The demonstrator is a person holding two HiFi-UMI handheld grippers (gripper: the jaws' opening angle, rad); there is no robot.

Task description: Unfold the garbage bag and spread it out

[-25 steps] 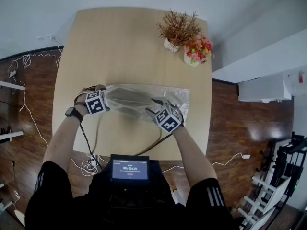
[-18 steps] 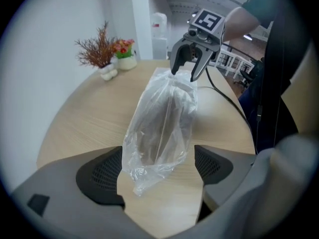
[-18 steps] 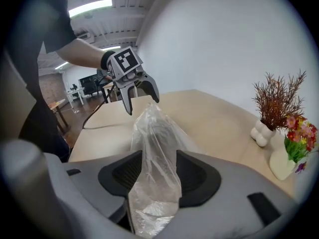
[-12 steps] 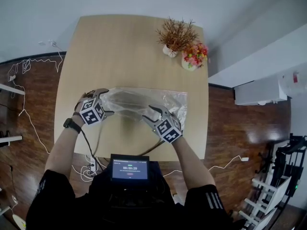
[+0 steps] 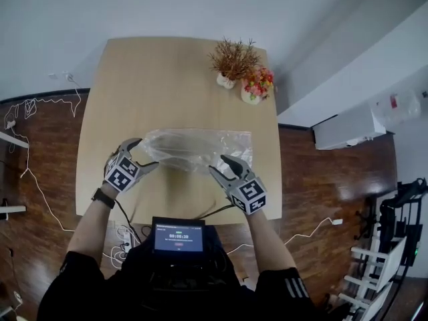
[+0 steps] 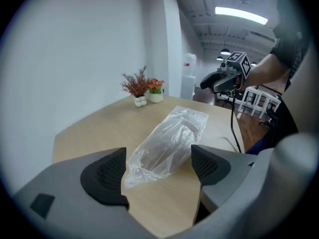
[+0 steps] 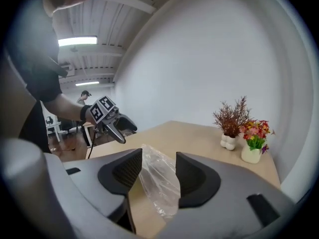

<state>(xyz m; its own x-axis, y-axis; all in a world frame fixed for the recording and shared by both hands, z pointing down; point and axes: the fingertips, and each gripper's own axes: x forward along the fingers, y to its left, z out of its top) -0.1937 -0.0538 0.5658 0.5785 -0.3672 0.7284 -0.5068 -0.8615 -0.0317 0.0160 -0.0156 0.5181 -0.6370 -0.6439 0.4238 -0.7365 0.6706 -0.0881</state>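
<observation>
The clear garbage bag [image 5: 197, 149] lies stretched left to right on the wooden table [image 5: 134, 79], crumpled and mostly flat. My left gripper [image 5: 144, 154] hovers at the bag's left end; its jaws are wide and closing, and the pads touch nothing. In the left gripper view the bag [image 6: 167, 143] lies on the table ahead of the jaws. My right gripper [image 5: 221, 166] is near the bag's right front part, jaws apart. In the right gripper view the bag [image 7: 159, 180] shows through the gap, lying on the table below the pads.
A dried plant in a white vase [image 5: 231, 62] and a pot of flowers [image 5: 254, 89] stand at the table's far right corner. A small screen [image 5: 179, 236] sits at my chest. Cables [image 5: 40, 172] trail over the wooden floor at left.
Both grippers have drawn back toward the table's near edge and off the bag. The bag now lies on the table by itself.
</observation>
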